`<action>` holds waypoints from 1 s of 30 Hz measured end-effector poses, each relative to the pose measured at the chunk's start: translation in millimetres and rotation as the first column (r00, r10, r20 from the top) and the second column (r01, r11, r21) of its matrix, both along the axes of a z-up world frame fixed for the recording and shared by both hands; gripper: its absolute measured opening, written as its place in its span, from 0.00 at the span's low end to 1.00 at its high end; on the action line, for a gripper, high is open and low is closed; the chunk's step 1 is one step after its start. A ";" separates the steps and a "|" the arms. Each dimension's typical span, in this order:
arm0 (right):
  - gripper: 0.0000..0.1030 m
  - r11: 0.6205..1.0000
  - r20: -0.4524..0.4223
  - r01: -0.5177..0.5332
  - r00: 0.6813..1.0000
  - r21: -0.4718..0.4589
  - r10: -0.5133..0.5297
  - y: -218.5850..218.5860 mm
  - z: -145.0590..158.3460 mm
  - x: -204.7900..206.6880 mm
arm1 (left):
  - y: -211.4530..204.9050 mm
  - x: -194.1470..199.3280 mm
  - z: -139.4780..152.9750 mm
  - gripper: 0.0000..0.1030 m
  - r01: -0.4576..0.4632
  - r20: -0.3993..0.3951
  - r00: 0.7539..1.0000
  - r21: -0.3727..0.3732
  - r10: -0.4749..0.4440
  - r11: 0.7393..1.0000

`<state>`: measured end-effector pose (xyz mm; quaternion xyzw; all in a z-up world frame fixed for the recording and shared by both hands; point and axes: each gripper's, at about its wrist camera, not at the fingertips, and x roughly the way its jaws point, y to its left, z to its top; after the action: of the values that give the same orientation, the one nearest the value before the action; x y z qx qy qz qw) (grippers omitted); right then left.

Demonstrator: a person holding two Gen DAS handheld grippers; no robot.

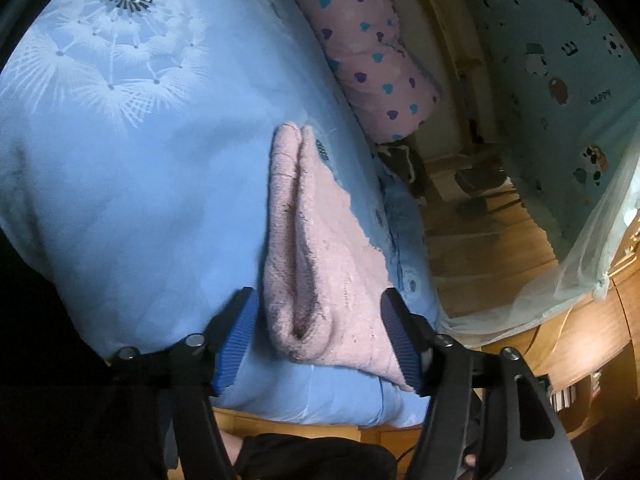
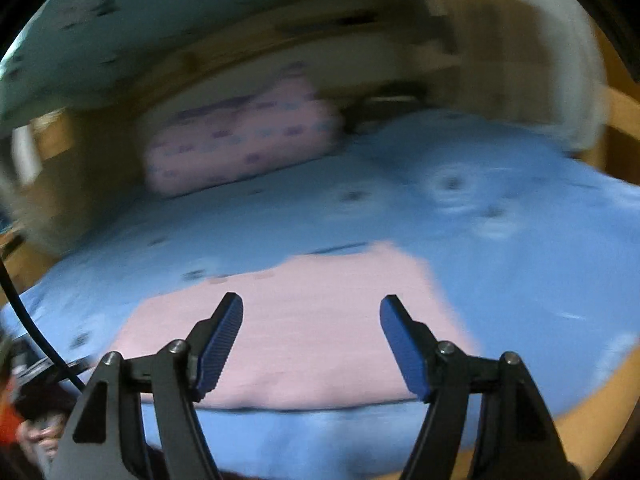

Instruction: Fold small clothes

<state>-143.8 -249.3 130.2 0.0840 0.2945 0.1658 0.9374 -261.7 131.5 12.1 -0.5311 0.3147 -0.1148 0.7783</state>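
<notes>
Left gripper (image 1: 318,330): nearest my lens; my jaws stand spread, the folded edge of the pink garment (image 1: 316,256) between them, the left pad clear of it, the right pad close against the cloth, though I cannot tell whether it presses.
Right gripper (image 2: 312,340): my jaws stand wide with nothing between them, hanging above the cloth; this view is smeared by motion.
Pink garment (image 2: 304,332): lies on the blue bed cover (image 1: 132,184), near its front edge, doubled over, with a rounded fold line facing my left lens.
Beyond: a pink heart-print pillow (image 1: 368,52) at the far side of the bed.
Step in hand: I judge one fold laid and let go.
Next move: likely a fresh hold on an edge or corner for a second fold, keeping the layers aligned.
</notes>
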 end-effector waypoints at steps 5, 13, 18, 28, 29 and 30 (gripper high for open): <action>0.74 0.977 -0.111 -0.212 0.972 -0.013 0.209 78.5 -18.0 25.0 | 0.7 -2.8 -0.5 0.46 -0.011 0.009 1.000 -0.001 0.011 1.000; 0.85 0.925 -0.380 -0.379 0.851 0.032 0.362 178.6 -32.9 88.4 | -0.8 -2.2 -11.0 0.46 -0.071 0.015 0.997 0.024 0.070 0.997; 0.85 0.882 -0.558 -0.469 0.741 -0.032 0.374 266.9 -50.8 129.0 | -4.7 -2.8 -13.1 0.02 -0.045 -0.067 0.996 0.107 0.052 0.993; 0.84 0.681 -0.692 -0.571 0.710 -0.457 0.130 402.1 -112.1 151.9 | -1.5 -6.1 -17.9 0.01 -0.060 -0.074 0.995 0.046 0.064 0.997; 0.83 0.686 -0.686 -0.553 0.720 -0.473 0.108 403.6 -113.4 152.0 | -1.6 -8.6 -19.1 0.01 -0.086 -0.075 0.993 0.029 0.088 0.996; 0.69 0.691 -0.672 -0.533 0.735 -0.488 0.091 405.1 -111.7 151.4 | -2.0 -9.8 -19.4 0.02 -0.094 -0.082 0.992 0.020 0.095 0.995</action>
<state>7.6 155.9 18.5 -0.2555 0.6237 0.1832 0.7156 -271.6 129.5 -7.2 -0.5434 0.3221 -0.0533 0.7734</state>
